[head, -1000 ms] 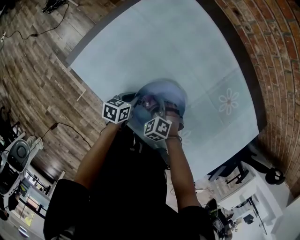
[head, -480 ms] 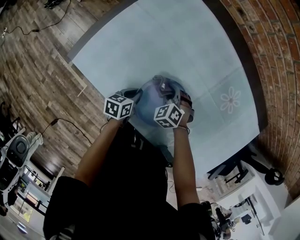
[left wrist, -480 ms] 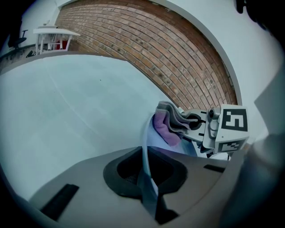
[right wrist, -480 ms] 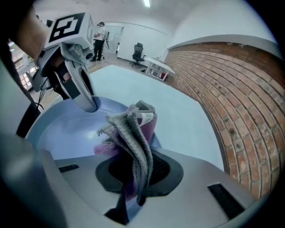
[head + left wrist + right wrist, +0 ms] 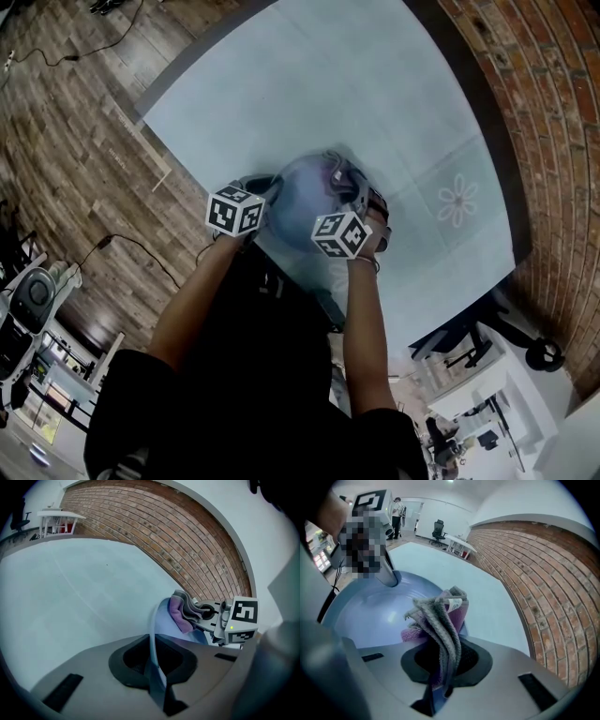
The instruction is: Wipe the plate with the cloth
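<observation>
Left tongs [image 5: 157, 670]: clamped on rim of pale blue round glossy plate [image 5: 365, 616], seen edge-on. Right tongs [image 5: 440, 667]: clamped on folded grey-and-purple terry cloth [image 5: 440, 613], fluffy wad against plate's face near rim. Judged step: wiping under way. Next move likely calls for sweeping cloth across smooth face, left grip steady against push. Below: matt pale blue tabletop [image 5: 375, 94], plate apparently held clear of it; white flower print [image 5: 457, 202]. Farthest: red brick wall [image 5: 543, 573].
</observation>
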{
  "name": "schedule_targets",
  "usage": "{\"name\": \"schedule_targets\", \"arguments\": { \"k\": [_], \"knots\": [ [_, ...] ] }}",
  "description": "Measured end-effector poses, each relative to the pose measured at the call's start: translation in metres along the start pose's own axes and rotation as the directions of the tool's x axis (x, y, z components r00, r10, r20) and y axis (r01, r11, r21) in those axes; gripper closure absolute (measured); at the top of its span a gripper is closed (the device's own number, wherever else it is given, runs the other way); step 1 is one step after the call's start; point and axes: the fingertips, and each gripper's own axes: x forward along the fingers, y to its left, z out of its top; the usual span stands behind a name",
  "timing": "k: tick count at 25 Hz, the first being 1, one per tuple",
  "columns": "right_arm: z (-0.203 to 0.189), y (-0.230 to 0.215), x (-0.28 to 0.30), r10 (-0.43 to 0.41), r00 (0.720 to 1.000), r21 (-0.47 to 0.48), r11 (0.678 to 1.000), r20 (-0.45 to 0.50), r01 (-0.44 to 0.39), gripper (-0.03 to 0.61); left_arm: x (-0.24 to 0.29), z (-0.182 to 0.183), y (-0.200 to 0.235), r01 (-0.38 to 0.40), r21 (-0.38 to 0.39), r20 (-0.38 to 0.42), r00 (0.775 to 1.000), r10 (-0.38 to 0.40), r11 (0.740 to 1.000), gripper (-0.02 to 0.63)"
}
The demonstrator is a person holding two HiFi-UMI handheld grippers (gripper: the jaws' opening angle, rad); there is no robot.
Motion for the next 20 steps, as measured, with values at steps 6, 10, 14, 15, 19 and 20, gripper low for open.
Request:
{"name": "schedule_targets", "arguments": {
  "k": [6, 10, 14, 15, 19, 20],
  "knots": [
    [0.003, 0.013, -0.006, 0.022, 1.000, 0.004, 1.000, 0.021, -0.022, 0.522, -0.001, -0.001, -0.001, -0.004, -0.002, 0.003, 1.000, 0.004, 1.000, 0.567],
    [0.011, 0.033, -0.012, 0.051, 0.998, -0.029, 0.998, 0.039, -0.050, 0.522, -0.001, -0.001, -0.001, -0.006, 0.000, 0.004, 1.000, 0.006, 1.000, 0.566],
    [0.019, 0.057, -0.019, 0.089, 0.993, -0.042, 0.995, 0.071, -0.086, 0.522, -0.001, -0.001, -0.001, -0.009, 0.003, 0.004, 1.000, 0.009, 1.000, 0.566],
    [0.021, 0.063, -0.021, 0.101, 0.992, -0.052, 0.994, 0.077, -0.097, 0.522, -0.001, -0.001, -0.001, -0.009, 0.002, 0.003, 1.000, 0.009, 1.000, 0.566],
    [0.023, 0.088, -0.030, 0.153, 0.984, -0.109, 0.984, 0.094, -0.143, 0.522, 0.000, -0.002, 0.000, -0.014, 0.002, 0.006, 1.000, 0.014, 1.000, 0.566],
    [0.024, 0.094, -0.032, 0.166, 0.981, -0.122, 0.981, 0.096, -0.154, 0.522, 0.000, -0.001, 0.000, -0.014, 0.002, 0.008, 1.000, 0.014, 1.000, 0.566]
  ]
}}
